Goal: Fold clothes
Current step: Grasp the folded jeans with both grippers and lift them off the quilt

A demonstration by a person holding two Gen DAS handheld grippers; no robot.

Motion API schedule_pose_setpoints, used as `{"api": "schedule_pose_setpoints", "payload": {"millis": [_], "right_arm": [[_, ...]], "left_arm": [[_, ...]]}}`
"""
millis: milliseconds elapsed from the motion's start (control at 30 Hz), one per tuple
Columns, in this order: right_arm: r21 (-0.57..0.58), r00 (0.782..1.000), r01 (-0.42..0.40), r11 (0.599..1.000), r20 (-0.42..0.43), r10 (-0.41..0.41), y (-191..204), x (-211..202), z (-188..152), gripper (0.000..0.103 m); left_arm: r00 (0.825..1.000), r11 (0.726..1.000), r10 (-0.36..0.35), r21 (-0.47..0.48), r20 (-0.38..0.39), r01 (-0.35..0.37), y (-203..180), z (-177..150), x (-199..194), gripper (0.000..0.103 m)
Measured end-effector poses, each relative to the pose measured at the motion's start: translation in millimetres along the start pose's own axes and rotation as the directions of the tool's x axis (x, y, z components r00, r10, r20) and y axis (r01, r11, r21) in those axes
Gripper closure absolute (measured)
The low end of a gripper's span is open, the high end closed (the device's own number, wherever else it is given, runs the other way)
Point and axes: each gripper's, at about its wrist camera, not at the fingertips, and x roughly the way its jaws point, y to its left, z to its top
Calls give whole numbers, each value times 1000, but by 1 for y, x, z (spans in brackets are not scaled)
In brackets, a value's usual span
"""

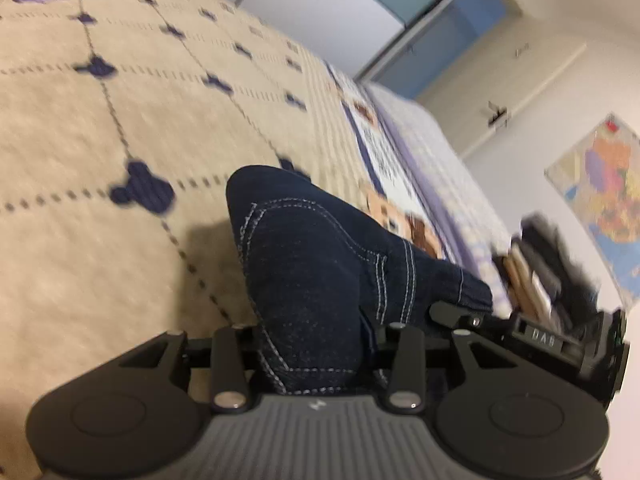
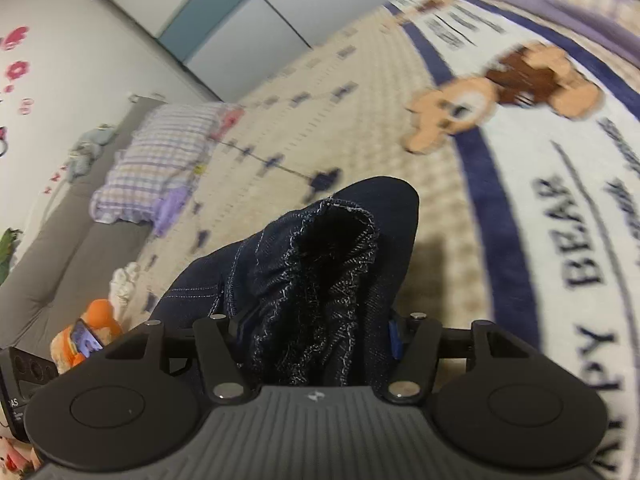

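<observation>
The work surface was a bed covered by a beige quilted blanket [image 1: 100, 128] with a navy motif grid, set in a room with white and blue wardrobe doors [image 1: 360, 4]. A bear-print border [image 2: 520, 92] ran along one side of the blanket, and a checked pillow [image 2: 160, 160] lay at the far end.

The task item was a pair of dark denim jeans [image 1: 312, 264], raised clear of the blanket and suspended between both tools. The left gripper [image 1: 316, 360] was clamped on the cloth near a curved, white-stitched pocket seam. The right gripper [image 2: 316, 344] was clamped on a thick bunch of gathered waistband or hem; its exact part could not be determined. The right gripper also showed at the right of the left wrist view.

Handling judgement: the denim appeared soft yet fairly heavy, draping in a rounded sag, so it would likely swing when carried. The weave looked coarse and unlikely to slip, and not fragile. Doubled seams and the waistband appeared the firmest hold points; single layers would likely pull and distort
</observation>
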Motion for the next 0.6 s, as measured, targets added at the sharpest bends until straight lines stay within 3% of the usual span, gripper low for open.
{"api": "schedule_pose_setpoints", "payload": {"millis": [100, 167, 267, 333, 400, 467, 600], "right_arm": [[100, 996, 58, 993, -74, -51, -24, 7, 0, 36], [110, 994, 54, 993, -105, -42, -33, 12, -1, 33], [89, 993, 52, 995, -109, -42, -36, 15, -4, 29], [68, 992, 62, 996, -110, -54, -34, 17, -7, 27], [52, 992, 82, 995, -98, -77, -34, 21, -10, 26], [59, 994, 90, 994, -68, -86, -33, 20, -14, 28], [119, 999, 44, 992, -13, -43, -34, 5, -15, 43]], "left_arm": [[996, 998, 42, 40, -84, -39, 3, -5, 20, 41], [994, 998, 45, 51, -101, -40, 10, -5, 24, 37], [991, 1000, -12, -20, -134, 9, 28, 0, 27, 36], [989, 997, -48, -70, -137, 39, 35, 0, 29, 44], [990, 995, -72, -79, -120, 63, 34, -3, 26, 59], [992, 995, -76, -79, -101, 68, 27, -4, 21, 63], [995, 997, -60, -51, -75, 56, 5, -1, 12, 67]]}}
